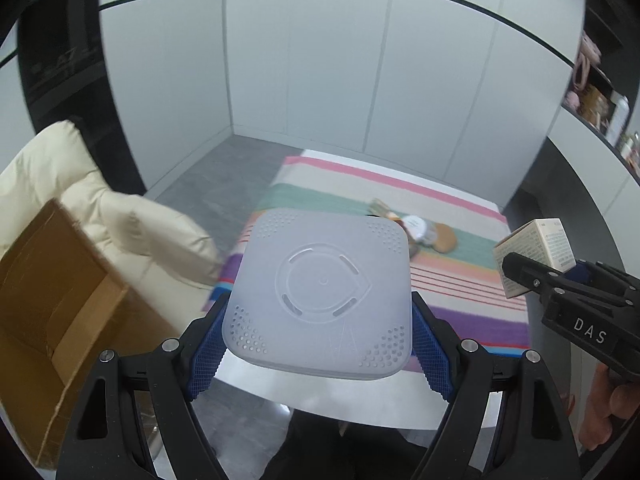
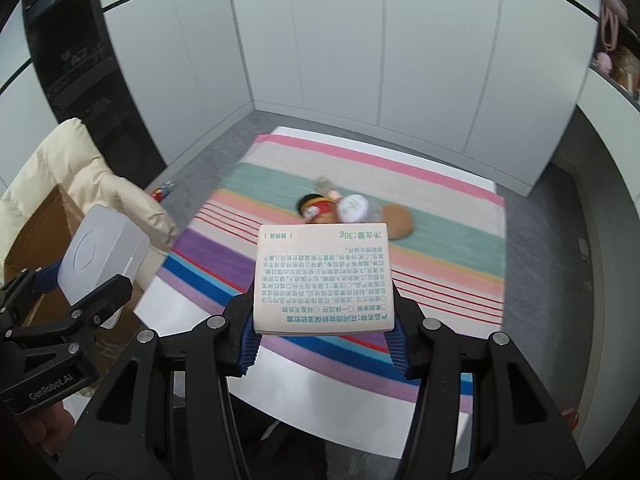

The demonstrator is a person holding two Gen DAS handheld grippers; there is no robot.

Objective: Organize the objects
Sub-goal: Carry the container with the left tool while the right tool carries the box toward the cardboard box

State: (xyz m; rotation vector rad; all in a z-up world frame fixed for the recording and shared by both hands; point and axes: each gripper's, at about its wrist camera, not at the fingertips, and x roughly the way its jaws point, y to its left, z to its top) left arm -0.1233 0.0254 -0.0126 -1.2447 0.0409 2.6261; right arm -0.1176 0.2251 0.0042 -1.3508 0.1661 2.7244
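Observation:
My left gripper (image 1: 318, 340) is shut on a white translucent square plastic box (image 1: 320, 292), held above the near edge of the table. It also shows in the right wrist view (image 2: 102, 256). My right gripper (image 2: 324, 336) is shut on a cream carton with printed text (image 2: 324, 276), held above the striped cloth (image 2: 440, 240). That carton also shows in the left wrist view (image 1: 532, 256). Several small items lie in the cloth's middle: a white-lidded jar (image 2: 354, 206), a brown round piece (image 2: 398, 220) and a red item (image 2: 320, 210).
An open cardboard box (image 1: 60, 320) stands at the left beside a cream puffy jacket (image 1: 120, 216). The white table (image 2: 312, 396) stands near white wall panels (image 1: 320, 80). Shelves with items (image 1: 600, 104) are at the right.

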